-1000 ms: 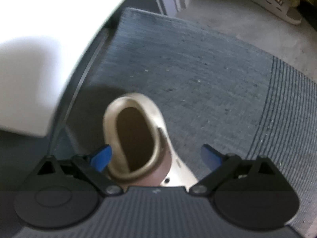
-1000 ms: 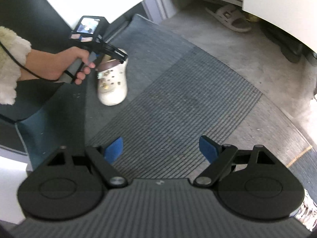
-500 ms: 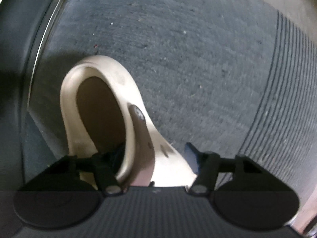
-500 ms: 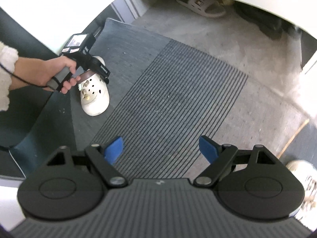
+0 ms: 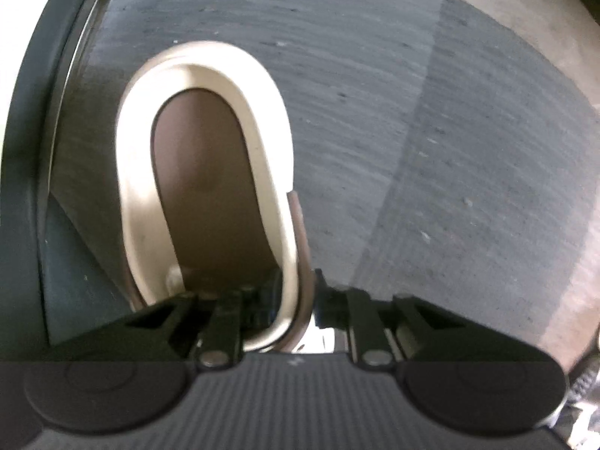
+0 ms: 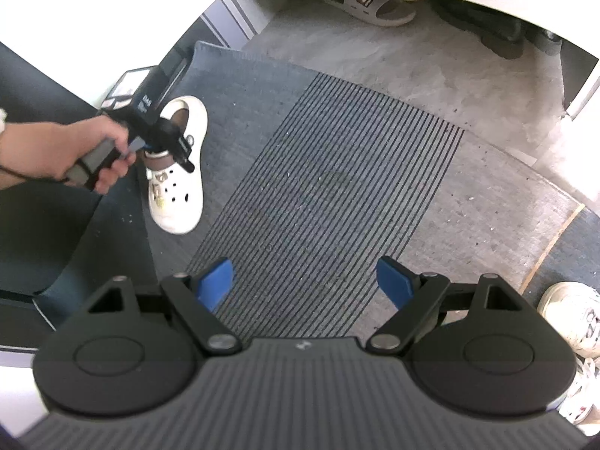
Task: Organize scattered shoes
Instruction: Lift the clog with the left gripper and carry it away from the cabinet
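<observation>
Grey mat (image 6: 337, 187) covers the entry floor. Left tool (image 5: 296, 300), spread a second ago, is now pinched on the clog (image 5: 210, 172) at its opening's side wall; the clog sits at the mat's left edge, ready for lifting. Right tool (image 6: 305, 281) hangs spread, empty. Slide (image 6: 371, 2) and sneaker (image 6: 573, 315) lie well apart.

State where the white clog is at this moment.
In the right wrist view the clog sits at left on the grey mat, its collar pinched by the left gripper.
</observation>
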Demonstrator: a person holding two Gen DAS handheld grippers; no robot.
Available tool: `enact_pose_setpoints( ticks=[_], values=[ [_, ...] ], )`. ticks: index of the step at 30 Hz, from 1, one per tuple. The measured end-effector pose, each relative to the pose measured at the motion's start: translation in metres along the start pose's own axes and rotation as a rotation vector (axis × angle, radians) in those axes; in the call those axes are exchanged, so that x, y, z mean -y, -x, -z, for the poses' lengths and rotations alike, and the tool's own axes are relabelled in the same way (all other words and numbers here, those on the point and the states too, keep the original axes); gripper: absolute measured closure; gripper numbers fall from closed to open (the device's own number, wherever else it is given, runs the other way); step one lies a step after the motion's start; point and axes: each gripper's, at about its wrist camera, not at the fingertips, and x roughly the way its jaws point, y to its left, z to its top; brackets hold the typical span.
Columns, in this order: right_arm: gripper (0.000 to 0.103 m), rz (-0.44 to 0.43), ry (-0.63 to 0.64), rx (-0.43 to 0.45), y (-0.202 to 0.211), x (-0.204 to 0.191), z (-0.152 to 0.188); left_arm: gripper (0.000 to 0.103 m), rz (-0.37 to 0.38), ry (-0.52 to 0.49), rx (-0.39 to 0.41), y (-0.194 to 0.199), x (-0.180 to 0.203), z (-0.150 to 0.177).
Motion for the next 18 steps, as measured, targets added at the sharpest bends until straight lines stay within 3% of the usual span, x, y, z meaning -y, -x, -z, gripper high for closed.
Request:
enact_pose_setpoints(
  ticks=[12, 18],
  values=[
    [0.017, -0.003, -0.041, 0.057, 0.075, 0.051, 0.003, 0.085, -0.022, -0.083, -0.01, 0.077, 0.108, 0.051],
    [0.017, 0.014, -0.068, 0.094, 0.134, 0.101, 0.01, 0.085, -0.03, -0.164, 0.01, 0.133, 0.204, 0.07]
  ],
)
